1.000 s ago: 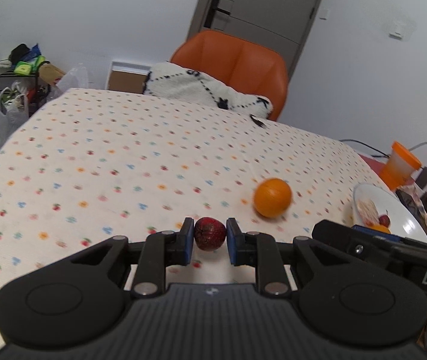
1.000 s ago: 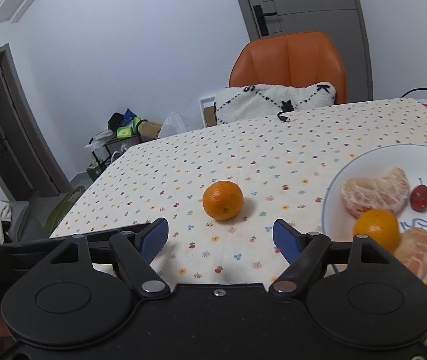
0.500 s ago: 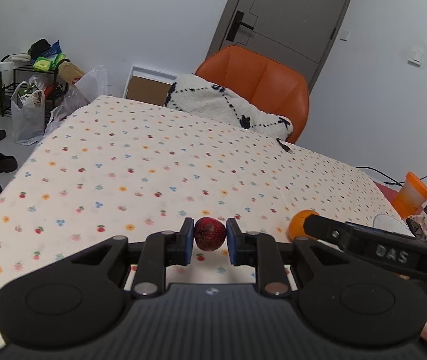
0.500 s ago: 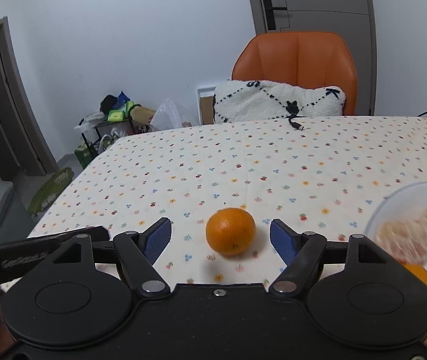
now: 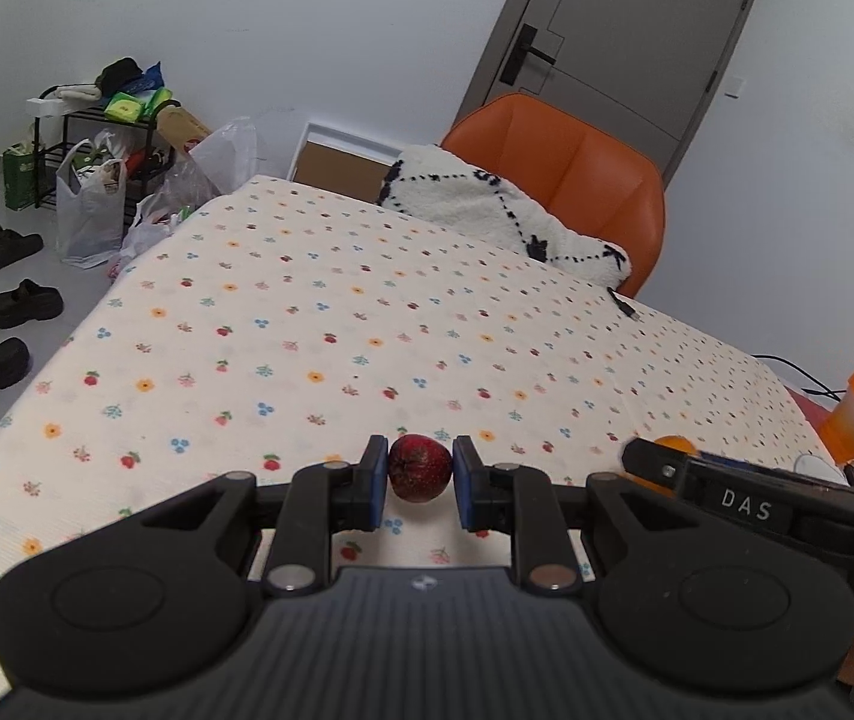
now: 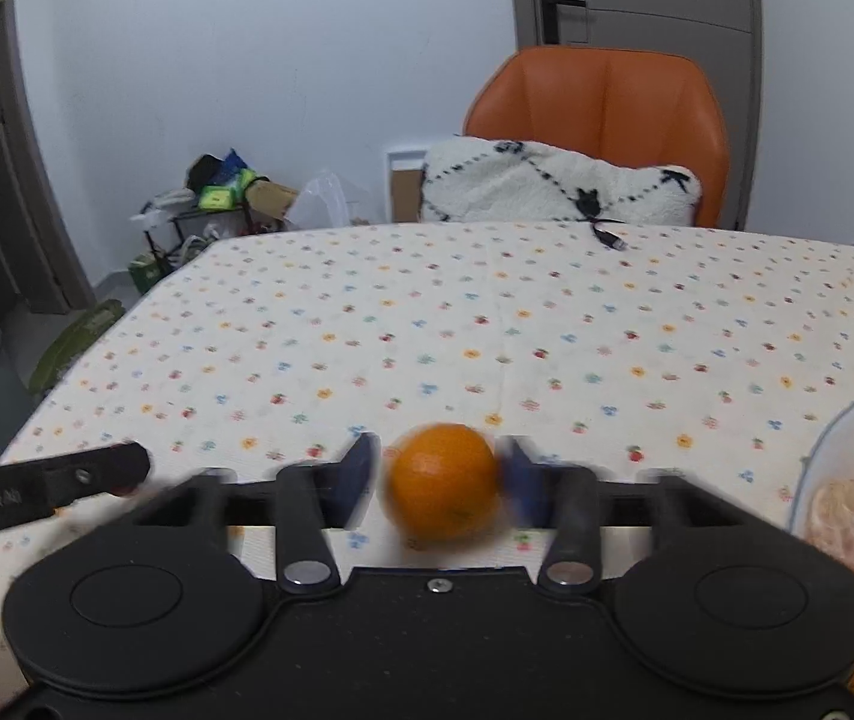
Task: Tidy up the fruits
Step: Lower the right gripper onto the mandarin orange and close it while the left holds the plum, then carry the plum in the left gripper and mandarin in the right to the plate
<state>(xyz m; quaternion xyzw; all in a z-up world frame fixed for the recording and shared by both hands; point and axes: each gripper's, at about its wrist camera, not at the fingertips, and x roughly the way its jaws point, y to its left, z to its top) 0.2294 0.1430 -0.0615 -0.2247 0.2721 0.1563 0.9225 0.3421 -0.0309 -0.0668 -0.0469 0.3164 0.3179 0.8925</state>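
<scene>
A small dark red fruit (image 5: 420, 467) is clamped between the blue pads of the left gripper (image 5: 420, 483), held above the flowered tablecloth (image 5: 319, 324). An orange (image 6: 444, 482) is seen between the blurred fingers of the right gripper (image 6: 436, 480); whether they grip it cannot be told. A white plate (image 6: 817, 462) of fruit lies right.

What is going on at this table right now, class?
A person is sorting fruit with a hand-held claw in each hand. The left claw is shut on a small dark red fruit, held above the floral tablecloth. The right claw has an orange between its fingers, but blur hides whether they grip it. A white plate of peeled citrus sits at the right.
</scene>
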